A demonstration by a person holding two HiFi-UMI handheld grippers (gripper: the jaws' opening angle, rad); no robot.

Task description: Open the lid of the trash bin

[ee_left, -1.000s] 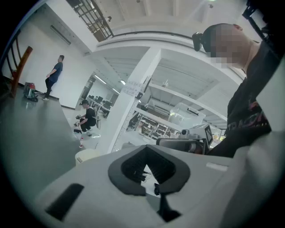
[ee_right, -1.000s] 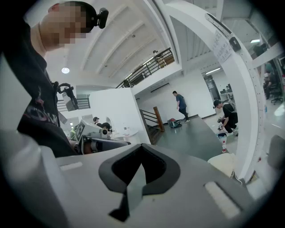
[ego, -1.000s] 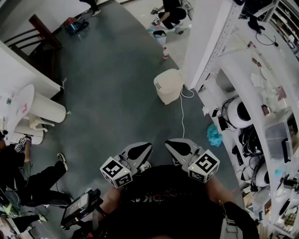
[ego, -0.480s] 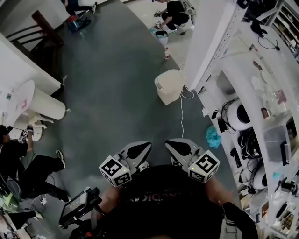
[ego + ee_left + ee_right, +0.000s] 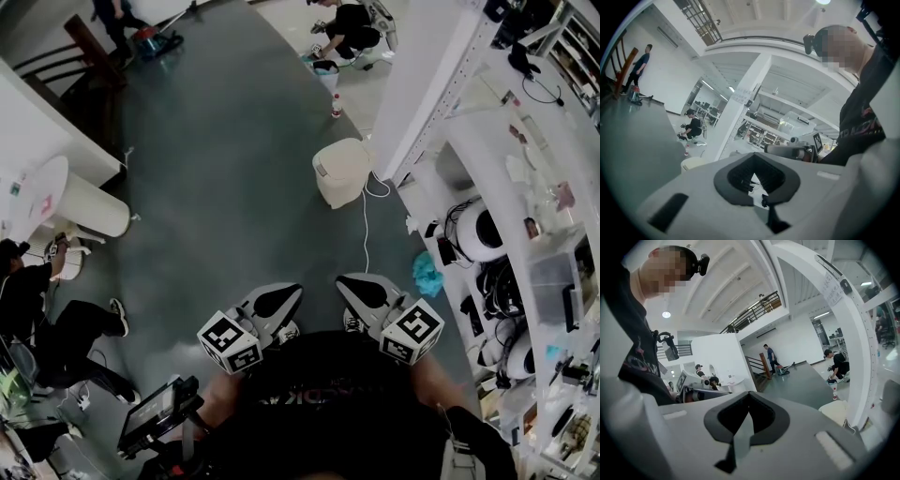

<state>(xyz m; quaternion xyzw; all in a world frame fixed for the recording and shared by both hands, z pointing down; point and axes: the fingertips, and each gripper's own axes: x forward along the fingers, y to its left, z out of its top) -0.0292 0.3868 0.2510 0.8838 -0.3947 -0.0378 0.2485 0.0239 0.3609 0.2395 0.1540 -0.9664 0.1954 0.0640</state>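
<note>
Item: trash bin (image 5: 340,172), cream, squat, lid down and flat. It stands on the grey floor (image 5: 225,187) at upper centre of the head view, just beside the foot of a white pillar (image 5: 422,84), with a white cable (image 5: 366,225) trailing from its base toward the lower frame. A small dark mark shows on the face turned toward frame left; the hinge side cannot be told. Left gripper (image 5: 286,295): lower centre, close to the wearer's body, jaws together with nothing between them. Right gripper (image 5: 354,287): just right of it and level, jaws likewise closed and empty. Relation: the bin lies straight up-frame from both tips and well apart from them, with bare floor between. Its column sits nearer the right gripper's line than the left's, so the right is judged marginally better placed. The left gripper view shows only a sliver of the bin at its lower left; the right gripper view shows it at lower right against the pillar. Step judged: approach, lid not yet touched. Also present: bottle (image 5: 333,106) beyond the bin, blue cloth (image 5: 429,272) by the shelving (image 5: 525,187).
</note>
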